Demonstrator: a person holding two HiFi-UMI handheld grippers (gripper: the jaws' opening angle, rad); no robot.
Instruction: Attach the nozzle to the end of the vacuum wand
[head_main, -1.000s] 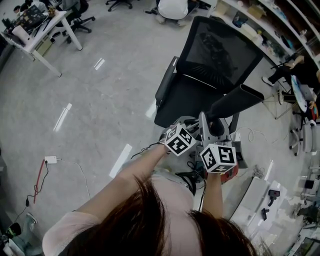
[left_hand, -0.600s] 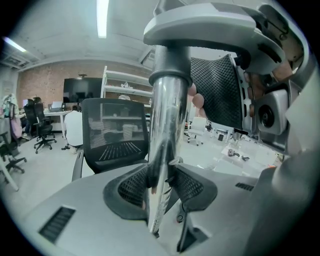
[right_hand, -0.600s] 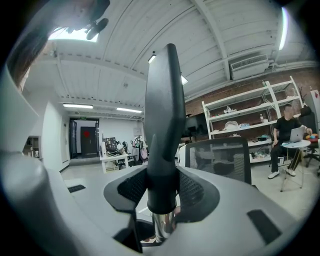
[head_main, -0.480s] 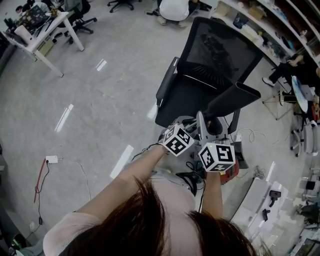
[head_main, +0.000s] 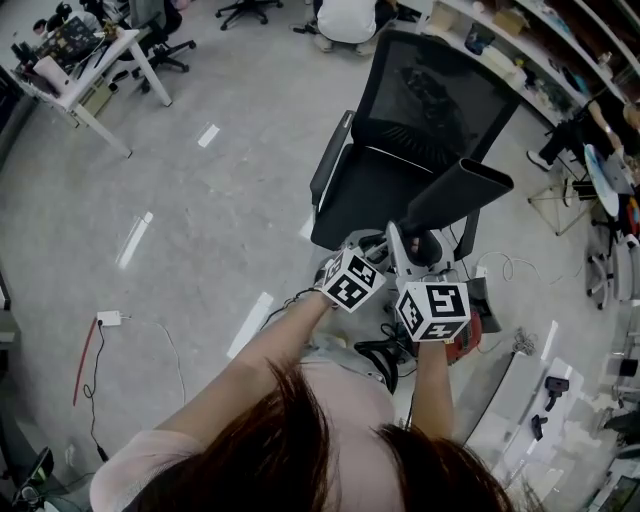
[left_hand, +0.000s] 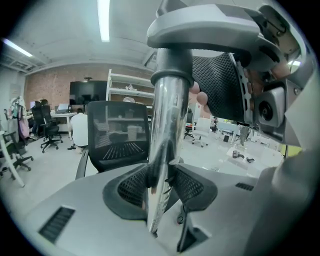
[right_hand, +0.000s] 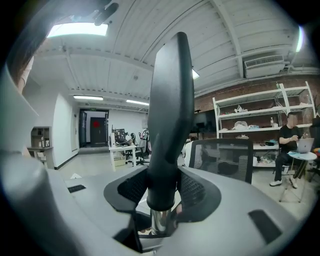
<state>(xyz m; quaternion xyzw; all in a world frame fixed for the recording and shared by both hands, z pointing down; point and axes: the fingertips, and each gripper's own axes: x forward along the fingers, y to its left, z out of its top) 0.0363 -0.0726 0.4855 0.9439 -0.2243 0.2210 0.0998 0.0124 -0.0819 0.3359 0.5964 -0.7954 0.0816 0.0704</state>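
A person stands on a grey office floor (head_main: 200, 220) and holds a vacuum's parts upright in two hand-held tongs. The left gripper (left_hand: 161, 187) has its jaws closed tight on the shiny metal vacuum wand (left_hand: 165, 140), which rises straight up between the dark mesh pads (left_hand: 131, 189). The right gripper (right_hand: 162, 192), just beside the left one at its 3 o'clock in the head view, is clamped on the round base of the long, flat black plastic nozzle (right_hand: 170, 115). A short piece of the bright metal tube shows directly under that base, so the nozzle sits over the wand's end; how far it is pushed home cannot be told. From the head view the nozzle (head_main: 455, 195) slants away from the tongs toward 2 o'clock, crossing in front of a black mesh-backed office chair (head_main: 420, 100) at 12 o'clock. A white desk (head_main: 95, 60) stands well apart at 10 o'clock.
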